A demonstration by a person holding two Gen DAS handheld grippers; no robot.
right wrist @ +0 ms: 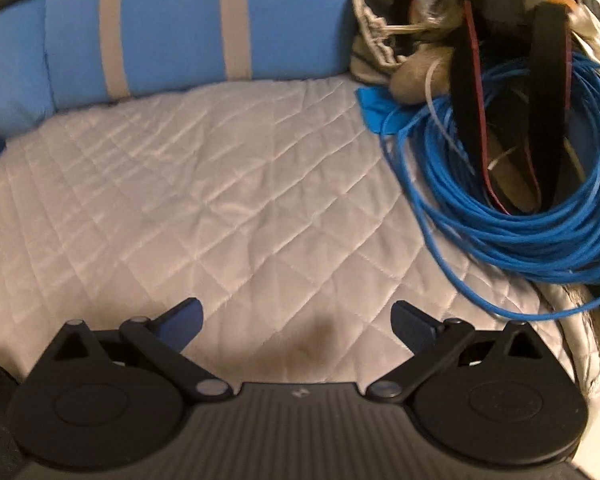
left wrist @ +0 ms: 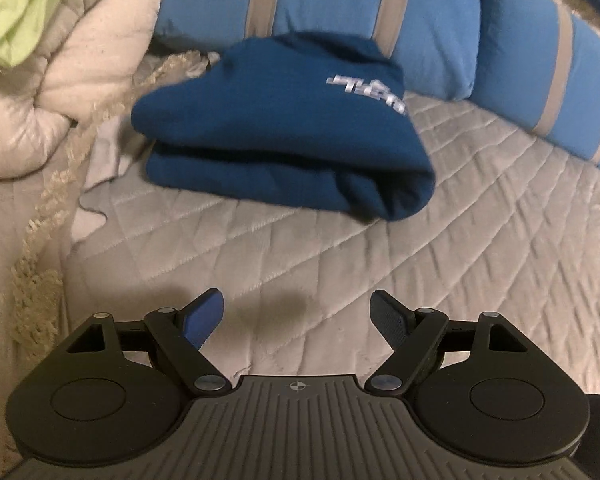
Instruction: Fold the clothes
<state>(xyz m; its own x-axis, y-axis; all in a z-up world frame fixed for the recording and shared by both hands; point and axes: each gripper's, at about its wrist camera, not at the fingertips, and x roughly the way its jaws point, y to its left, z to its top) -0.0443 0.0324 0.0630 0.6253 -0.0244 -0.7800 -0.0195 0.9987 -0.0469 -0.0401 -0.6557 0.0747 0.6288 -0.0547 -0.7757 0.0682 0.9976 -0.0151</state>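
The folded navy garment (left wrist: 276, 128) lay on the quilted bed (left wrist: 380, 260) well ahead of the left tool (left wrist: 296, 320), toward the head edge, resting against the blue striped pillows (left wrist: 340, 4). A cream comforter (left wrist: 52, 92) with a green cloth (left wrist: 20, 8) sat at the bed's left edge; a coil of blue cable (right wrist: 500, 208) lay at its right edge. Both the left tool and the right tool (right wrist: 296, 320) pointed steeply down over bare quilt, their jaws spread wide and holding nothing.
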